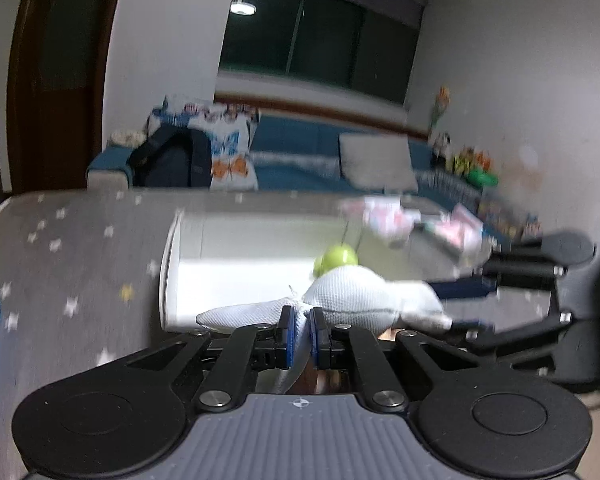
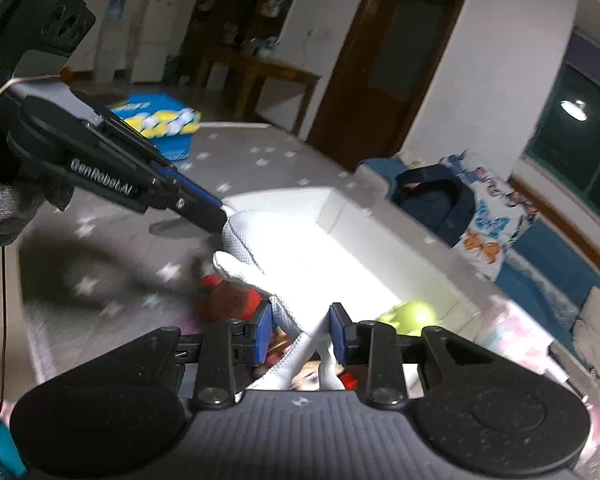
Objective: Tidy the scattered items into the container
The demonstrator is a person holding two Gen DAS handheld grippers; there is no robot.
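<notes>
My left gripper is shut on a thin end of a white stuffed cloth toy and holds it up in front of the white rectangular container. The toy also shows in the right wrist view, with the left gripper pinching its top. My right gripper is open, its jaws standing either side of the toy's lower limbs without pinching them. A green round toy lies by the container; it also shows in the right wrist view.
A grey star-patterned mat covers the surface. Pink-and-white packets lie to the right of the container. A red and brown toy lies under the cloth toy. A blue-yellow box stands at the mat's far edge. A blue sofa is behind.
</notes>
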